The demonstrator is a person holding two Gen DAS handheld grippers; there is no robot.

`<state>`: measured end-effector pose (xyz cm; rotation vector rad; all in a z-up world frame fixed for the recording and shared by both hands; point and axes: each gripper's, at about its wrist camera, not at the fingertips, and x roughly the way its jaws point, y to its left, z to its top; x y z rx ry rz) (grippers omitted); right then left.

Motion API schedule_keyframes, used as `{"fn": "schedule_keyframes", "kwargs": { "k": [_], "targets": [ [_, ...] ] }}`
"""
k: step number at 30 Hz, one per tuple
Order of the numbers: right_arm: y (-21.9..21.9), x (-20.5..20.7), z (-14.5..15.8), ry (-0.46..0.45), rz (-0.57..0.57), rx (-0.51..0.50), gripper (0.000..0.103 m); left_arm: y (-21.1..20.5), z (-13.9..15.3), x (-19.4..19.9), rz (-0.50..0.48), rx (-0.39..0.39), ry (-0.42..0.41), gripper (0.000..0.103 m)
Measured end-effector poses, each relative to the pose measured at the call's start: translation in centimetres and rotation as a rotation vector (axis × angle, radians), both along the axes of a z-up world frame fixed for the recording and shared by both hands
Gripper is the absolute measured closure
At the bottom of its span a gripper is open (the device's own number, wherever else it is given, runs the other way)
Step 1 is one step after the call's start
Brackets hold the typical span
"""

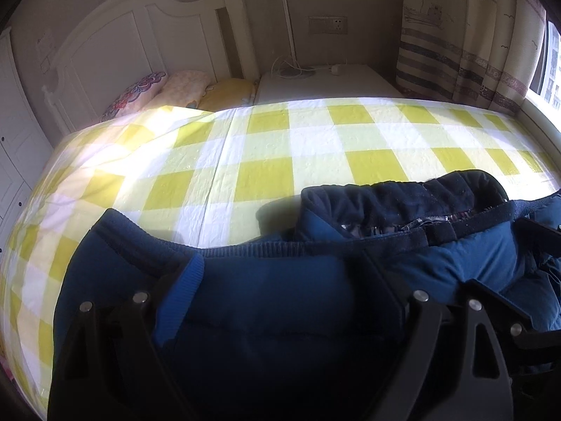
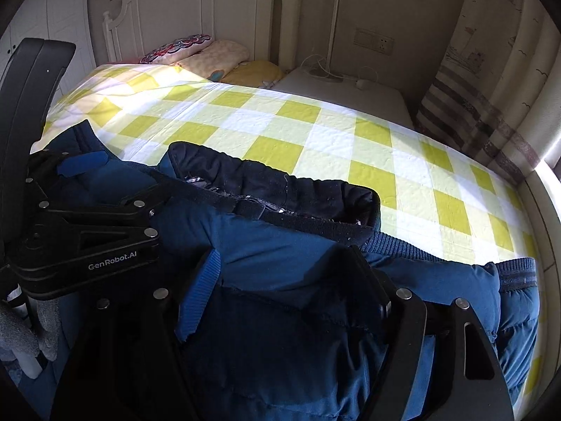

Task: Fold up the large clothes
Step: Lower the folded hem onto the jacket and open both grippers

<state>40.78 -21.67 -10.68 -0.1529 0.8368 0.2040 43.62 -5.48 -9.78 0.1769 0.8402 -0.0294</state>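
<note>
A blue padded jacket lies bunched on the near side of the bed. Its dark navy collar with a checked lining faces the far side. My left gripper hovers over the jacket's body with its jaws wide apart; fabric lies under and between the fingers, and the pads do not pinch it. In the right wrist view the jacket fills the foreground. My right gripper is open over it near the collar. The left gripper shows at that view's left edge, also open.
The bed sheet is checked yellow and white and sunlit. Pillows lie against a white headboard at the far left. A white bedside table with a lamp stands behind the bed, and a curtain hangs at the right.
</note>
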Motion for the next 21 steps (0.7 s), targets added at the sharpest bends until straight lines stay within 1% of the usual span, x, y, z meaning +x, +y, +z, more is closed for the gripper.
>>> {"fn": "schedule_keyframes", "kwargs": {
  "k": [2, 5, 6, 7, 9, 10, 12, 13, 15, 17, 19, 21],
  "targets": [
    [0.0, 0.0, 0.0, -0.001, 0.0, 0.008, 0.03, 0.0, -0.1, 0.0, -0.001, 0.001, 0.0, 0.015],
    [0.5, 0.0, 0.2, 0.004, 0.004, -0.035, 0.031, 0.1, -0.1, 0.1, -0.009, -0.004, 0.01, 0.015],
    [0.5, 0.1, 0.4, 0.015, 0.01, -0.057, 0.033, 0.3, 0.1, 0.3, -0.02, -0.008, 0.021, 0.015],
    [0.4, 0.1, 0.7, 0.012, 0.013, -0.101, 0.033, 0.5, 0.3, 0.5, -0.027, 0.009, 0.023, 0.015],
    [-0.8, -0.1, 1.3, -0.015, -0.011, -0.188, 0.033, 1.4, 1.3, 0.5, -0.044, 0.041, -0.004, 0.015],
    [-2.0, -0.1, 1.6, -0.011, -0.021, -0.176, 0.033, 2.1, 1.9, 0.4, -0.046, 0.052, -0.022, 0.015],
    [-5.3, 0.0, 1.9, 0.001, -0.072, -0.105, 0.033, 4.0, 2.6, 0.4, 0.006, 0.106, -0.069, 0.015],
    [-7.2, 0.1, 2.0, 0.002, -0.115, -0.06, 0.033, 5.3, 2.8, 0.6, 0.026, 0.091, -0.068, 0.016],
    [-11.0, 0.2, 1.5, 0.015, -0.209, 0.053, 0.032, 7.8, 2.2, 1.3, 0.056, 0.012, -0.022, 0.016],
    [-13.6, 0.2, 0.3, 0.035, -0.249, 0.195, 0.032, 9.4, 1.5, 1.7, 0.091, -0.047, 0.014, 0.016],
    [-14.7, 0.1, -0.2, 0.035, -0.256, 0.274, 0.032, 10.2, 1.1, 2.0, 0.099, -0.102, 0.027, 0.016],
    [-15.3, 0.2, -0.5, 0.038, -0.255, 0.321, 0.032, 10.6, 0.8, 2.2, 0.096, -0.132, 0.043, 0.016]
  ]
}}
